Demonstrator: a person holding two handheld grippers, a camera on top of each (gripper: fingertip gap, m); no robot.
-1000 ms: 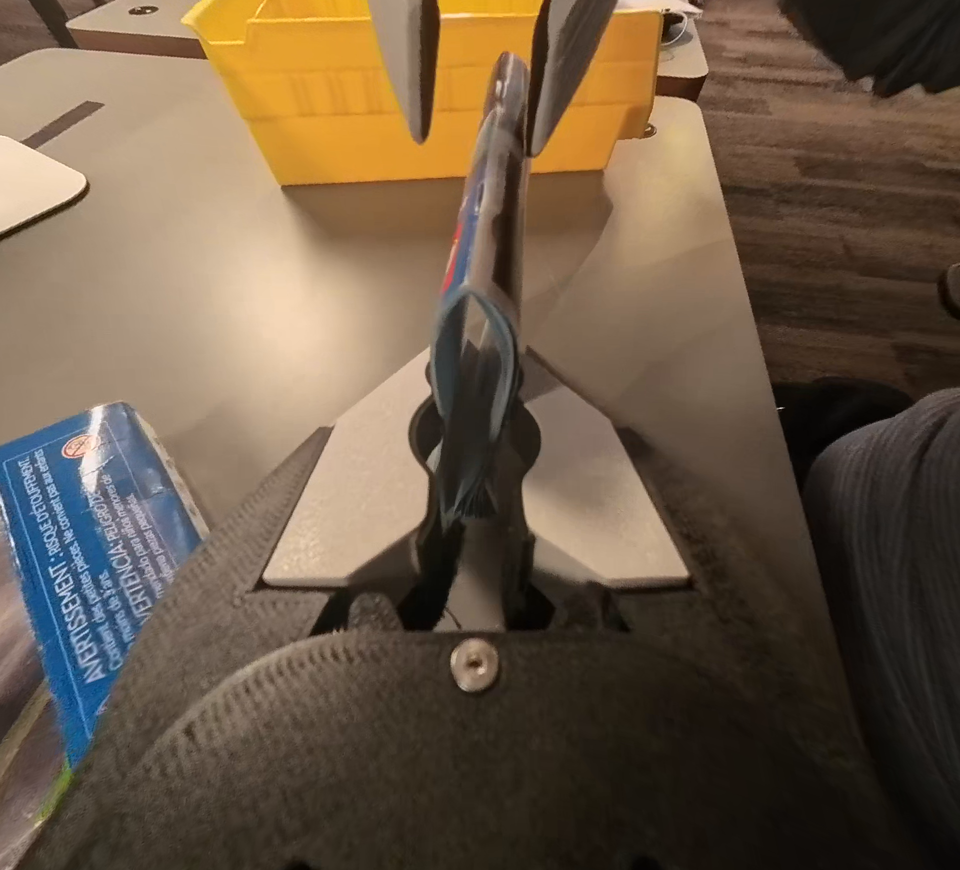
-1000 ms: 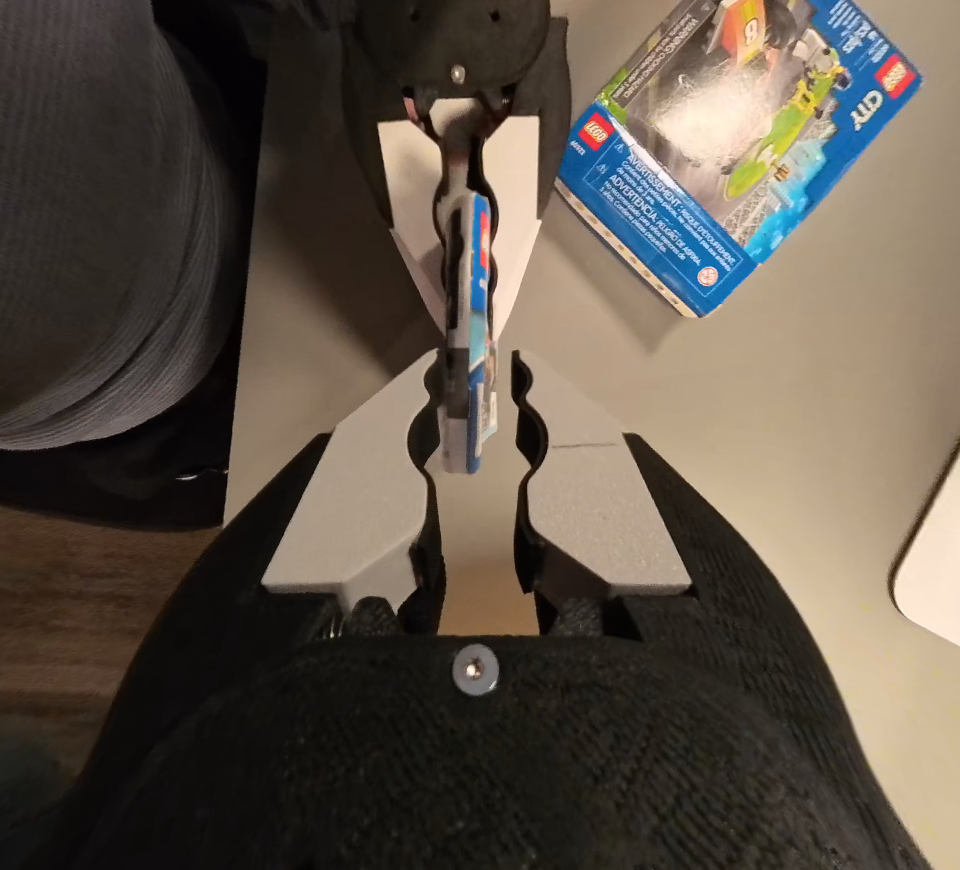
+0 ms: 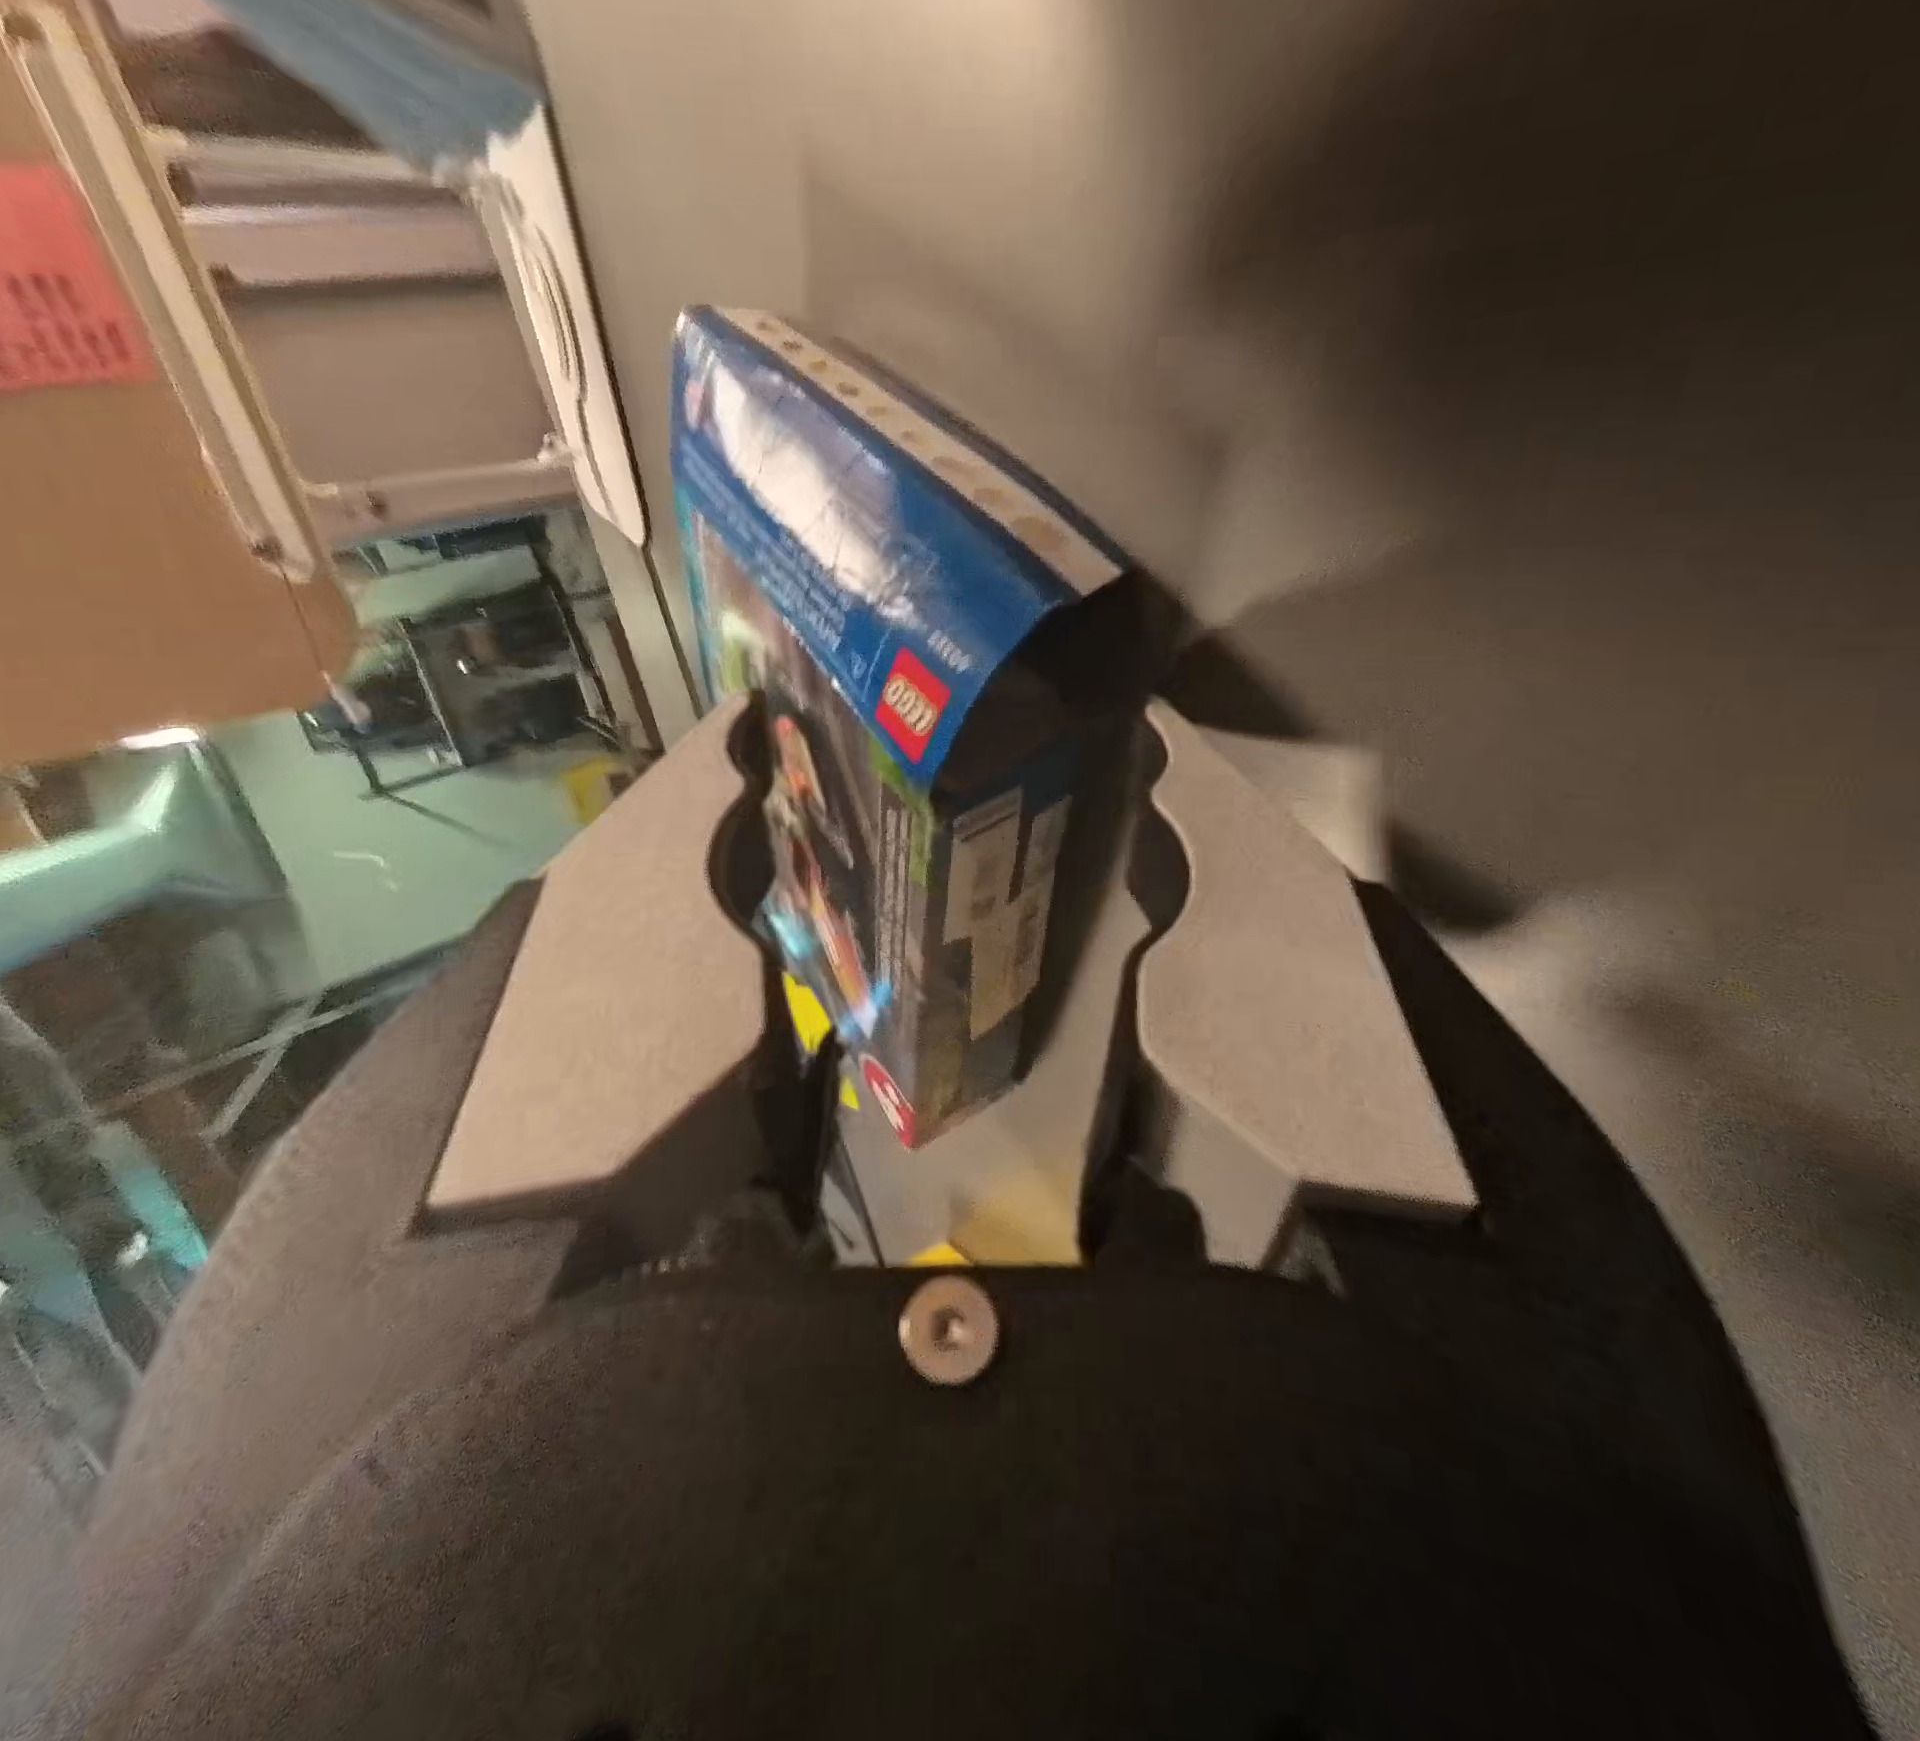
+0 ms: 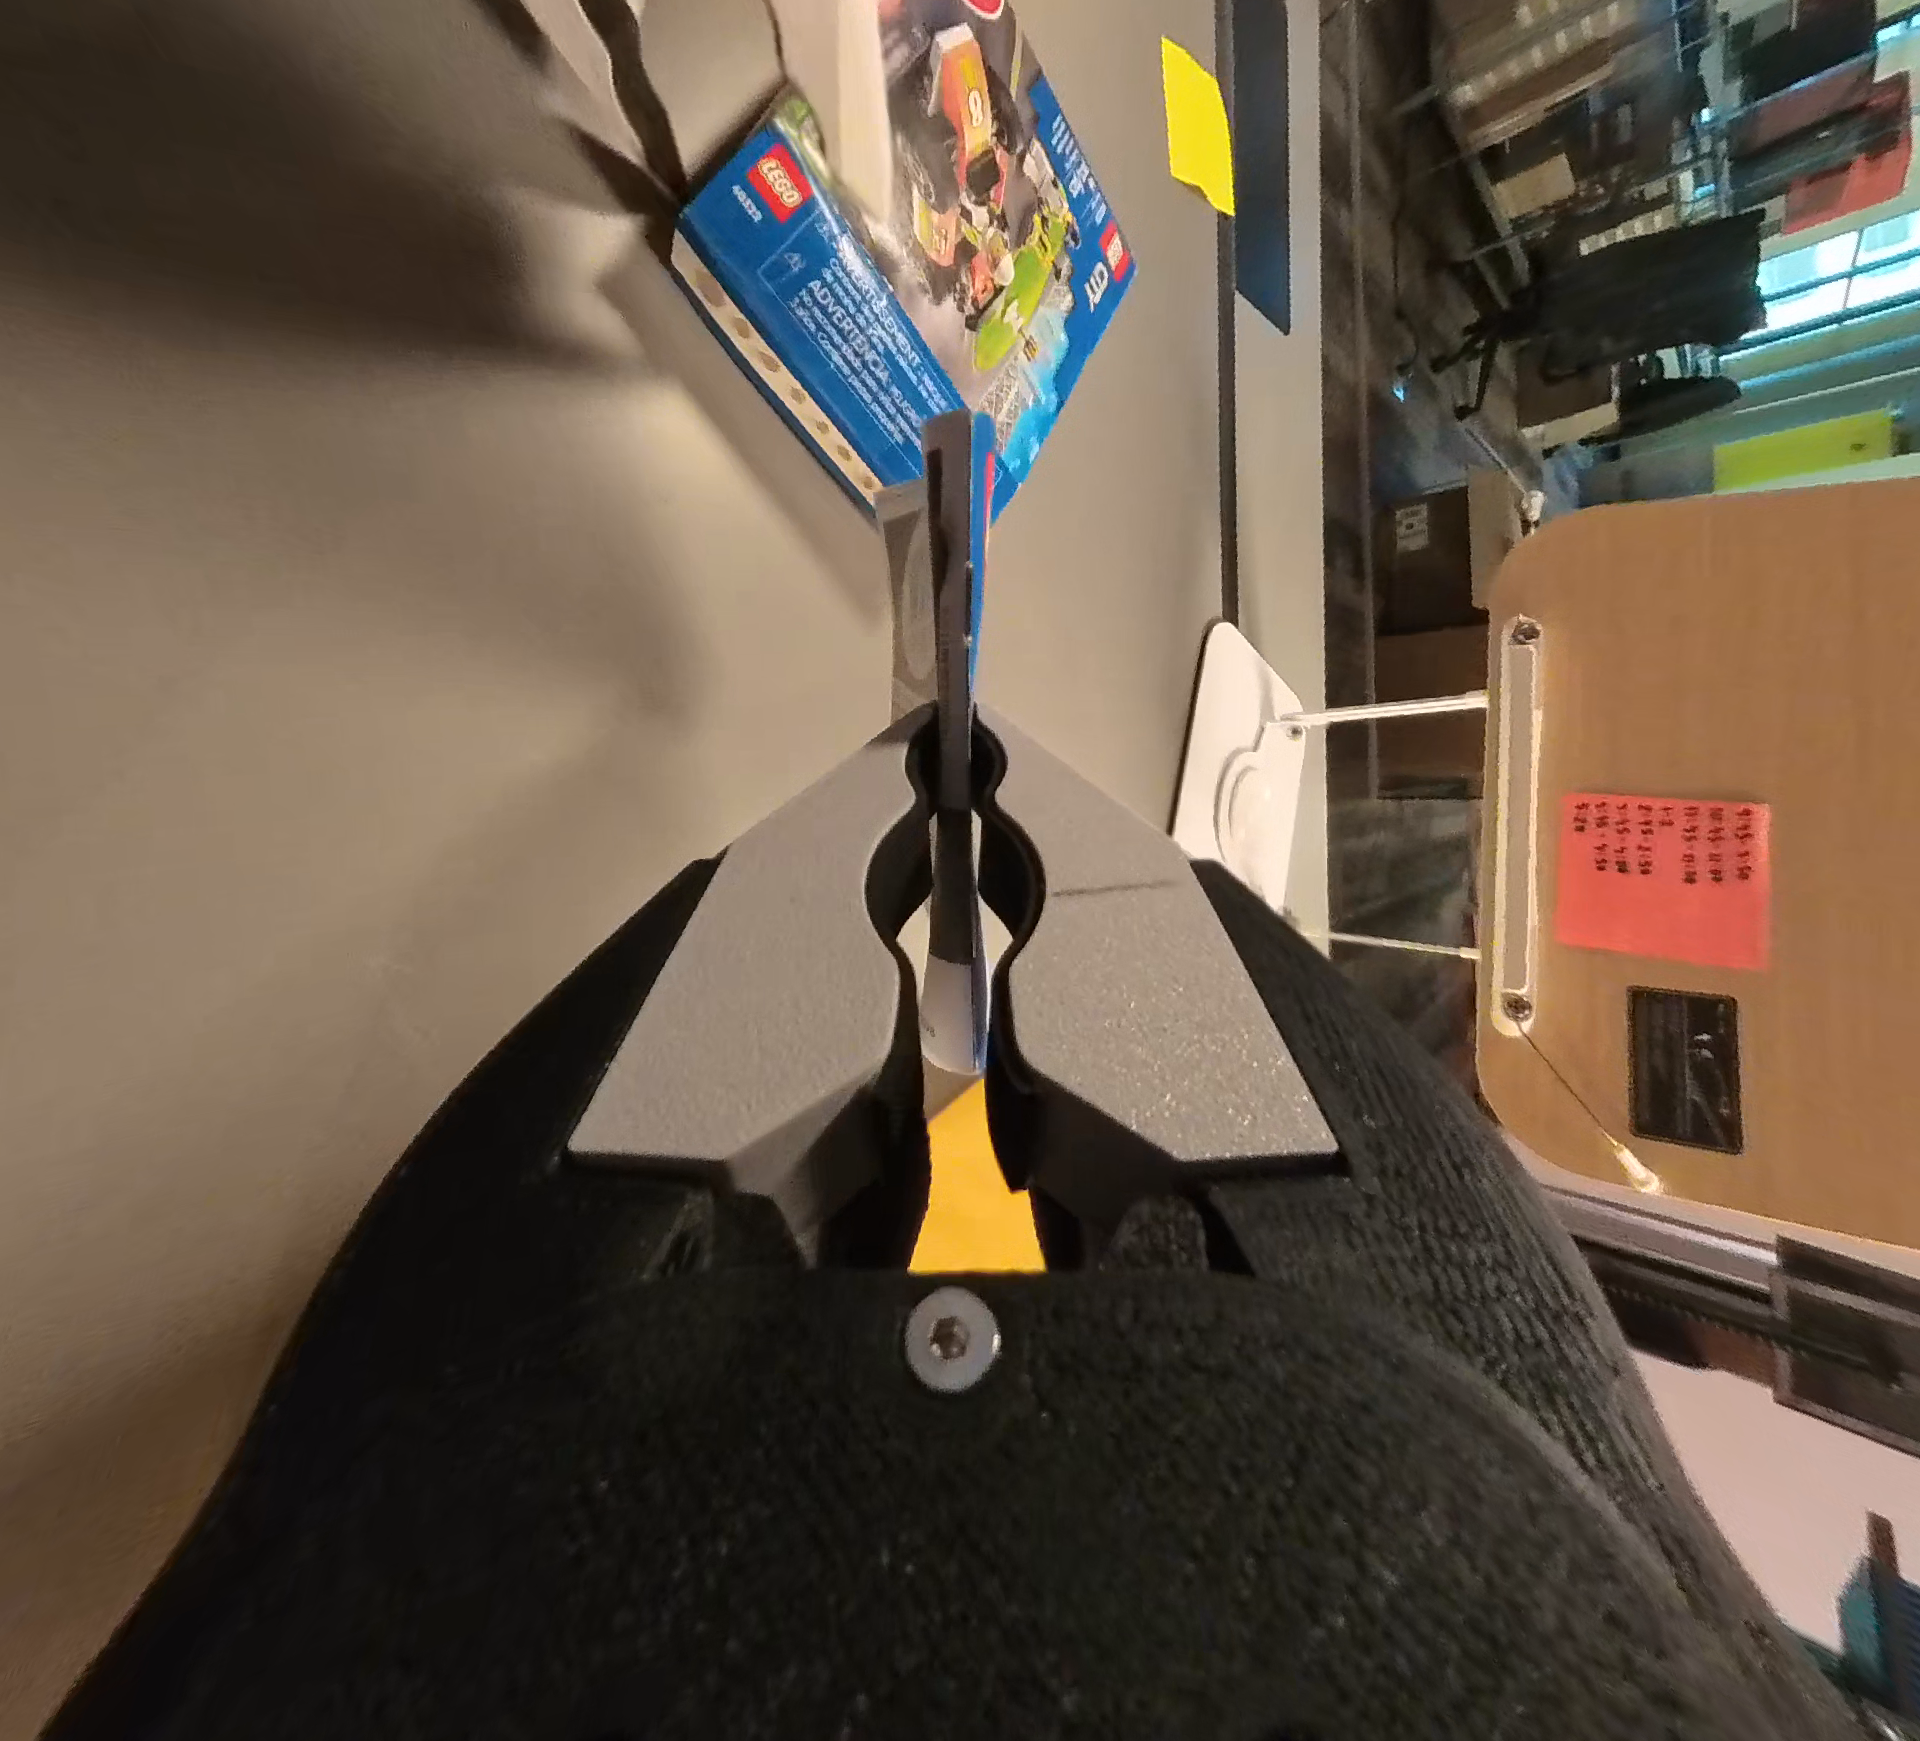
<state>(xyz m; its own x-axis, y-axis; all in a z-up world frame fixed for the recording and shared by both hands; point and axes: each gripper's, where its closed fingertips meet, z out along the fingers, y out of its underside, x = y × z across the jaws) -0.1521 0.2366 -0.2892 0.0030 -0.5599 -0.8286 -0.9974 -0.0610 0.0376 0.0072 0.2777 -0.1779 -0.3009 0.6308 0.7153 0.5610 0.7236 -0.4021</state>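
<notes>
**Cardboard box in wide tongs, flat card in tight ones**

Cardboard, printed glossy blue, made up the box [image 3: 831,569]. It looked light and stiff, though probably easy to dent. The left gripper [image 3: 945,725] spanned its thickness, grey fingers against the broad faces. At 12 o'clock from the right gripper [image 4: 951,735], the box stood tilted over the grey table [image 4: 312,548]. The right tongs were clamped on a thin flat card [image 4: 951,600], seen edge-on.
</notes>
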